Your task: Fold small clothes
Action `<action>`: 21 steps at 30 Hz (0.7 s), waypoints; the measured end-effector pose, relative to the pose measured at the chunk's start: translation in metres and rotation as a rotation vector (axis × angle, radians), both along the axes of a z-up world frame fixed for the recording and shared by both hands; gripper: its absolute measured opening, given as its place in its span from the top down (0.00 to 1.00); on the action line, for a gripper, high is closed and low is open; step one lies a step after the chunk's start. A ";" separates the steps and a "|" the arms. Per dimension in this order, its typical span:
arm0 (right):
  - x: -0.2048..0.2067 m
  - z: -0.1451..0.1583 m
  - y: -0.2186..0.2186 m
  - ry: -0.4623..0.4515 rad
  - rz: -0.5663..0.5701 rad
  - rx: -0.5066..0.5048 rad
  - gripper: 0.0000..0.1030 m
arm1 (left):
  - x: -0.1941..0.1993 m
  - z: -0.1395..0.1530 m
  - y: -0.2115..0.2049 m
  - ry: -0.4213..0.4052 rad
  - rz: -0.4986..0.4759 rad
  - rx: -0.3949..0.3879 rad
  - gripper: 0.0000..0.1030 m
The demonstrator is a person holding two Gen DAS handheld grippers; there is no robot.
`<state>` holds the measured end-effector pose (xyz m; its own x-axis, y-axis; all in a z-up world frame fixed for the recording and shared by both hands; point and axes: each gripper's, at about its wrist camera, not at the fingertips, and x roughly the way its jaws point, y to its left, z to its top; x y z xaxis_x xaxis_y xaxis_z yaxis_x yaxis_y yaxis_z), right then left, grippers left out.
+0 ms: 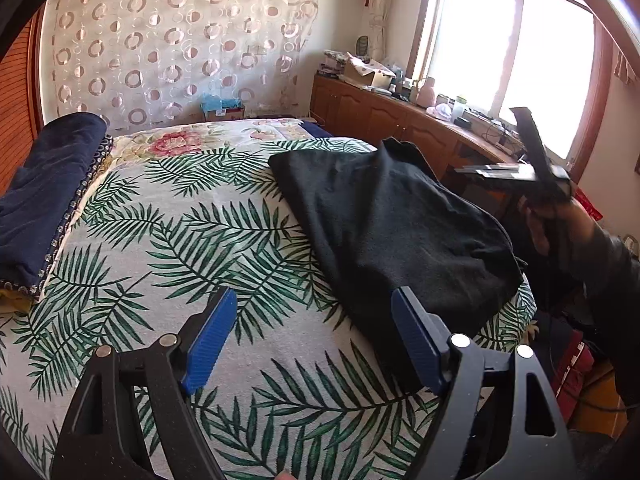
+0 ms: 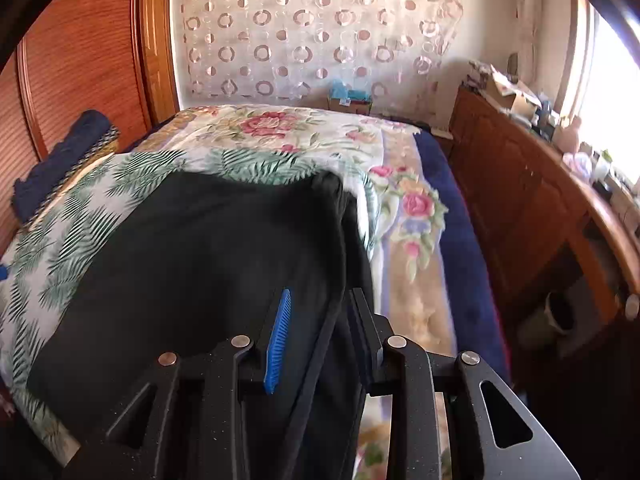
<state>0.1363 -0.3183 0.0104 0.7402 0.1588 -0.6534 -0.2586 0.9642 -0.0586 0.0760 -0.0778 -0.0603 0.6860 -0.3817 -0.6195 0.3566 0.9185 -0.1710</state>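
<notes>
Black garment [image 1: 400,224] lies folded near the bed's [image 1: 168,240] right edge, so both tools can reach it. Left gripper [image 1: 316,340] hovers at its near edge, jaws wide apart, holding nothing. Right gripper [image 2: 318,340]: jaws part-open, a hem between them, seemingly not pinched. Count: 1 garment, 2 grippers, 1 navy bundle [image 1: 44,200] set aside.

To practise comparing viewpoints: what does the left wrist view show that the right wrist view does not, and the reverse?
Only the left wrist view: the right gripper seen from outside, in the person's hand, and the bright window. Only the right wrist view: a seam edge of the black garment running between its own jaws, and the blue blanket. Both: the garment, palm-leaf sheet, wooden cabinets.
</notes>
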 end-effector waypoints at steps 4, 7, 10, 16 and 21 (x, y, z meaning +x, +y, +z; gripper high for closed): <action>-0.044 -0.013 -0.018 0.028 -0.016 0.063 0.71 | 0.002 -0.002 -0.009 0.009 -0.023 -0.003 0.15; -0.071 -0.019 -0.027 0.038 -0.023 0.097 0.71 | 0.005 -0.004 -0.018 0.017 -0.041 -0.004 0.12; -0.087 -0.018 -0.032 0.050 -0.020 0.124 0.71 | 0.006 -0.006 -0.026 0.027 -0.052 0.008 0.12; -0.090 -0.022 -0.028 0.089 -0.011 0.113 0.71 | 0.007 -0.011 -0.038 0.049 -0.077 0.023 0.12; -0.094 -0.015 -0.024 0.052 0.037 0.083 0.92 | 0.009 -0.018 -0.042 0.072 -0.089 0.028 0.12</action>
<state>0.0423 -0.3421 -0.0043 0.6980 0.2410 -0.6743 -0.2950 0.9548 0.0360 0.0847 -0.1198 -0.0783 0.6033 -0.4209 -0.6775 0.4246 0.8885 -0.1739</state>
